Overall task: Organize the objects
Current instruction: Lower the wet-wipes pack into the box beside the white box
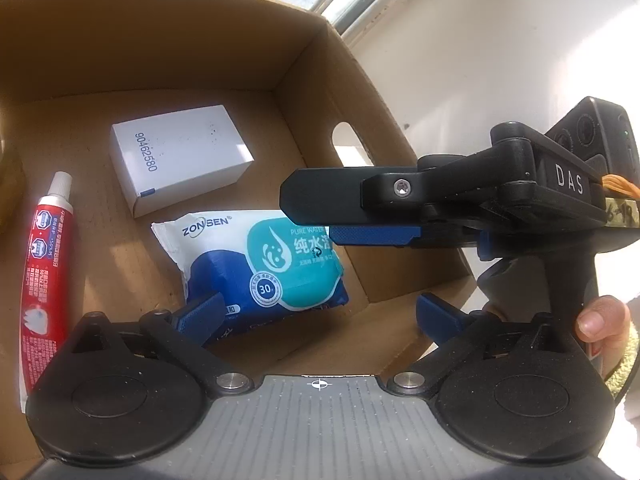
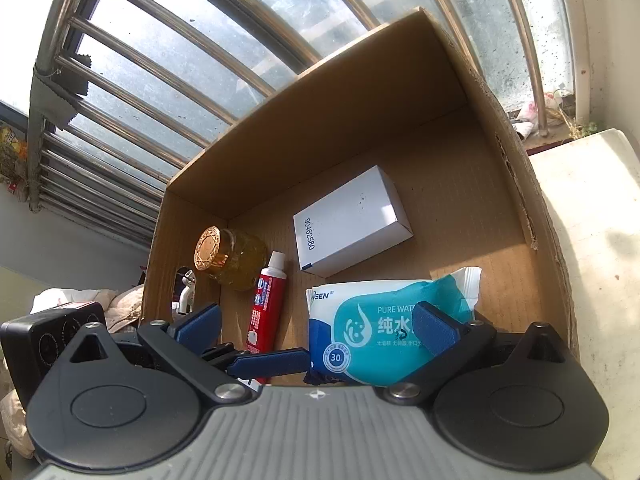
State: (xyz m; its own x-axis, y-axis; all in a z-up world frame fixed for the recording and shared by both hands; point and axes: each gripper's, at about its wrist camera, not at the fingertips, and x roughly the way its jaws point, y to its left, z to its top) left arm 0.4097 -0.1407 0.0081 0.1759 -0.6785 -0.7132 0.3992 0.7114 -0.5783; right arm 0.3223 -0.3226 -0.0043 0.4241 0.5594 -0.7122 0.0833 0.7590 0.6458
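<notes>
An open cardboard box holds a white carton, a red toothpaste tube and a blue-and-teal wet-wipes pack, all lying flat on its floor. My left gripper hovers open just above the near end of the wipes pack, its pads not pressing on it. My right gripper reaches in from the right over the pack's far end, also open. In the right wrist view the right gripper stands wide above the wipes pack, and a yellow jar with a gold lid lies beside the toothpaste.
The box's side wall has a cut-out handle hole. A barred window stands behind the box. A white surface lies to the right of the box. A hand grips the right gripper's handle.
</notes>
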